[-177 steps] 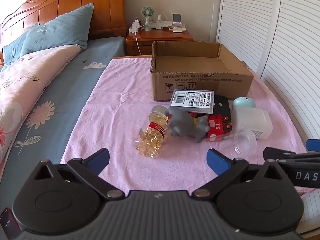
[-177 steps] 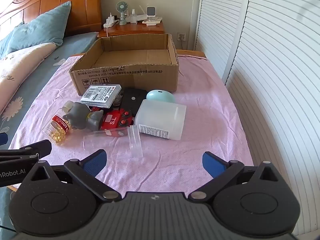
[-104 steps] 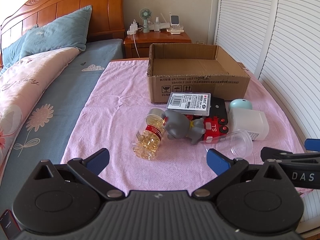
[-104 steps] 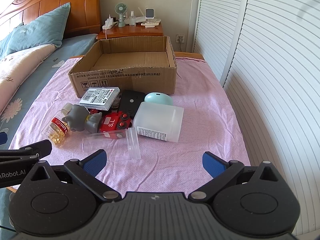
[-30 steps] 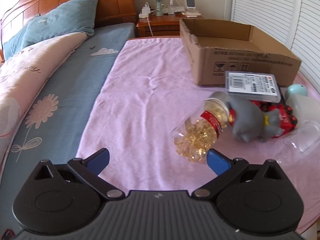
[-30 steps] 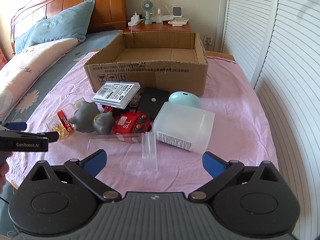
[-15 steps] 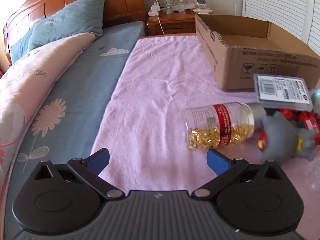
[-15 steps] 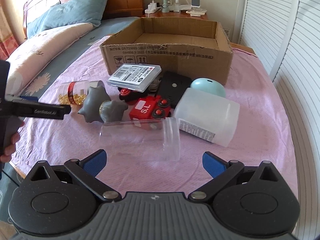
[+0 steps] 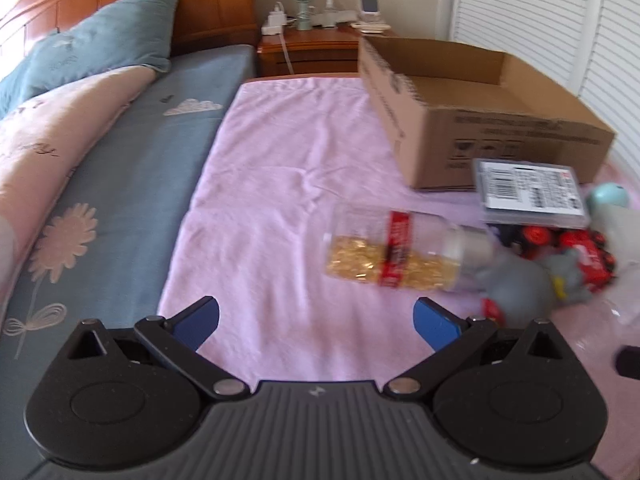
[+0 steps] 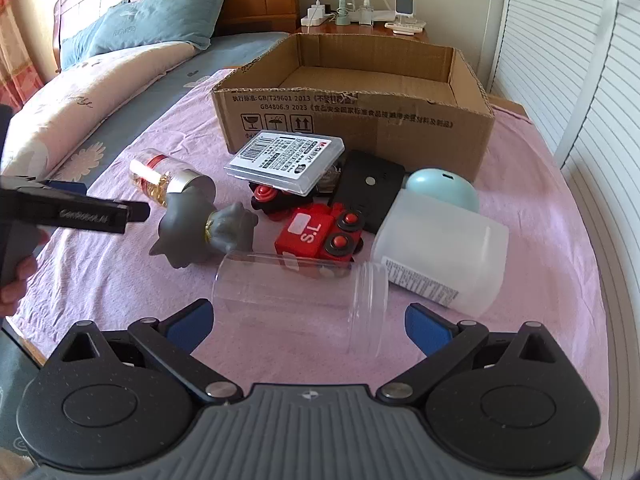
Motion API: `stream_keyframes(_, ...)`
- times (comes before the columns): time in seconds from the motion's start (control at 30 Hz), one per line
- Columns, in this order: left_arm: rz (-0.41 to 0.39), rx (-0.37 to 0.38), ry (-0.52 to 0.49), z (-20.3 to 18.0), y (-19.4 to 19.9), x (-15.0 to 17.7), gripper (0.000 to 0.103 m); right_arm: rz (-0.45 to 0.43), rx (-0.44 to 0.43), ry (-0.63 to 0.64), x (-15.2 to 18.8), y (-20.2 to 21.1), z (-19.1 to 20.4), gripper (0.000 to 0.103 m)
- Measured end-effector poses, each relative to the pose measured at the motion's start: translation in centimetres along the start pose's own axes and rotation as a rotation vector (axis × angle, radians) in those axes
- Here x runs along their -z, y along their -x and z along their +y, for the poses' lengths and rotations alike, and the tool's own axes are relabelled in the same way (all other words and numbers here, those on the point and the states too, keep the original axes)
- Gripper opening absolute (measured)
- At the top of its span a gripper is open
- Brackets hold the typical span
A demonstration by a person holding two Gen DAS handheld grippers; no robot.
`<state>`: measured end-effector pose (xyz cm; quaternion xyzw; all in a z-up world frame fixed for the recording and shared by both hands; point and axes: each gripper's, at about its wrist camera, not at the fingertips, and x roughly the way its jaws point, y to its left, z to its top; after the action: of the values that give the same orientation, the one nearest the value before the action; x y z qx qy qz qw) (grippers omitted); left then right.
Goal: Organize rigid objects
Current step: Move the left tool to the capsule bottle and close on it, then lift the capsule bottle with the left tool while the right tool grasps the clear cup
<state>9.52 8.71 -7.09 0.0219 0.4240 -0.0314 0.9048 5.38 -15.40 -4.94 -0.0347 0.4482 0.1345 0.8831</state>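
An open cardboard box (image 10: 360, 120) stands at the back of the pink cloth. In front of it lie a capsule bottle (image 9: 400, 250), a grey toy (image 10: 200, 226), a flat clear case (image 10: 286, 160), a red toy train (image 10: 320, 232), a black device (image 10: 370, 190), a teal object (image 10: 444, 188), a frosted white container (image 10: 440, 248) and a clear jar (image 10: 300, 296). My left gripper (image 9: 316, 320) is open and empty, short of the capsule bottle. My right gripper (image 10: 308, 324) is open, its jaws on either side of the clear jar's near edge.
The pink cloth (image 9: 280, 200) covers a table beside a bed with a blue sheet (image 9: 132, 152) and pillows. A wooden nightstand (image 9: 316, 48) with a fan stands behind. White louvred doors (image 10: 580, 80) run along the right. The left gripper's body (image 10: 80, 210) shows in the right wrist view.
Both grippers have moved forward toward the objects. The left one swung left and now faces the capsule bottle side-on. The right one has closed in on the clear jar.
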Motion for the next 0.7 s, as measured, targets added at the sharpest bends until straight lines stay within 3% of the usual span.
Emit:
stream_keyframes(0.37, -0.089, 0.082, -0.074, -3.0, 3.1, -1.0, 0.102, 0.018, -0.011, -0.024, 0.2, -0.8, -0.6, 0.103)
stream_keyframes(0.5, -0.113, 0.052, -0.101, -4.2, 1.8, -2.4, 0.103, 0.019, -0.012, -0.017, 0.3, -0.9, -0.5, 0.103)
stream_keyframes(0.7, -0.071, 0.036, -0.131, -4.2, -1.0, -3.6, 0.103, 0.016, -0.016, -0.028, 0.2, -0.9, -0.8, 0.103)
